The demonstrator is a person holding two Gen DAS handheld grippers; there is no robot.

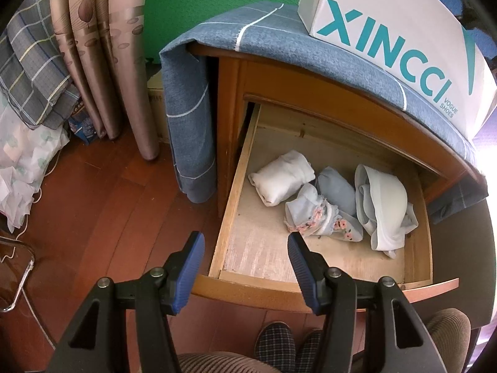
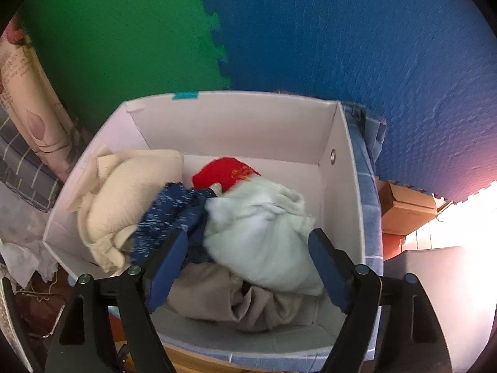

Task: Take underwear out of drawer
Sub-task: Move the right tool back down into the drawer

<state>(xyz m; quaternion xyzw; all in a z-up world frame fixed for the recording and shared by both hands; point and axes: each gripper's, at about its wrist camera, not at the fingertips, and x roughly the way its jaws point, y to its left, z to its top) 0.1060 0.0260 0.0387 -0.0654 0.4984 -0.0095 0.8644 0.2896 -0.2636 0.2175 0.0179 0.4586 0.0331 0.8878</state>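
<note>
The left gripper (image 1: 245,239) is held tilted down over the front left corner of the open drawer (image 1: 231,199), jaws half apart and empty. Folded underwear (image 1: 326,202) is bunched toward the drawer's right, with bare floor left of it. Only the right wrist view shows the white box (image 2: 338,161), over which the right gripper (image 2: 248,242) is spread wide, nothing gripped, above a pale garment (image 2: 261,227).

Folded underwear (image 1: 329,202) in open drawer (image 1: 230,217)
</note>
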